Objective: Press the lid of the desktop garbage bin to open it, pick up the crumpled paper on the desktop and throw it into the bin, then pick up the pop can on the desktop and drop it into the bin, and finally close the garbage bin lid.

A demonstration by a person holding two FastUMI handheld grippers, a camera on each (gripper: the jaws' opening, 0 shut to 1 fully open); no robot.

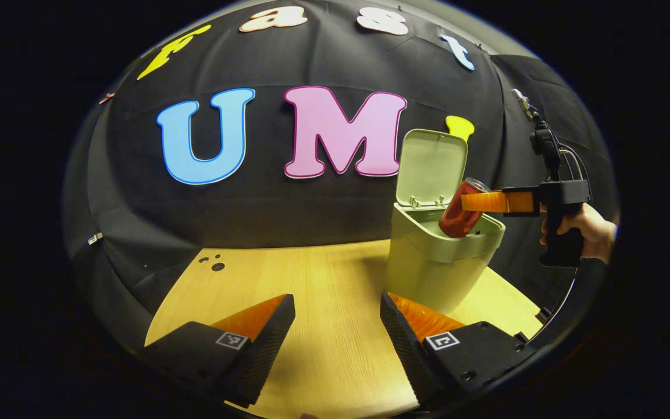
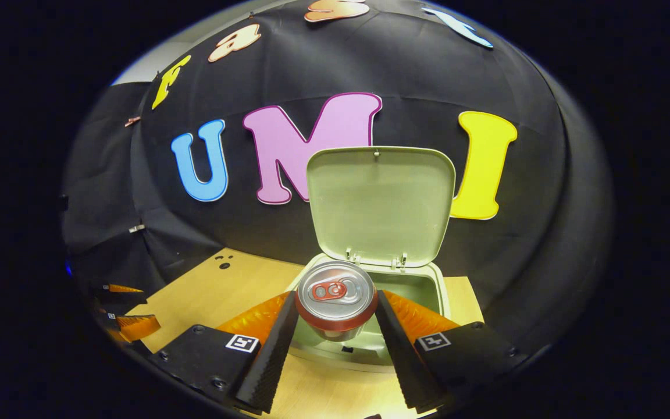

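Step in hand, by judgement: dropping the pop can into the garbage bin. Right tongs pinch the can between both fingers, top end toward the camera. In the left gripper view the can hangs tilted at the bin's mouth, its lower end dipping just inside the rim, with the right tongs reaching in from the side and a hand on the grip. The lid stands upright on its hinges at the rear edge, leaving the opening clear.

Left tongs hang spread over the bench, just beside the bin's base, holding nothing.

Crumpled paper is not to be seen on the bench; it may already lie inside the bin, but the interior is too shadowed to confirm.

Next move calls for the right fingers to part so the can falls clear of the rim. After that, lid closure remains.
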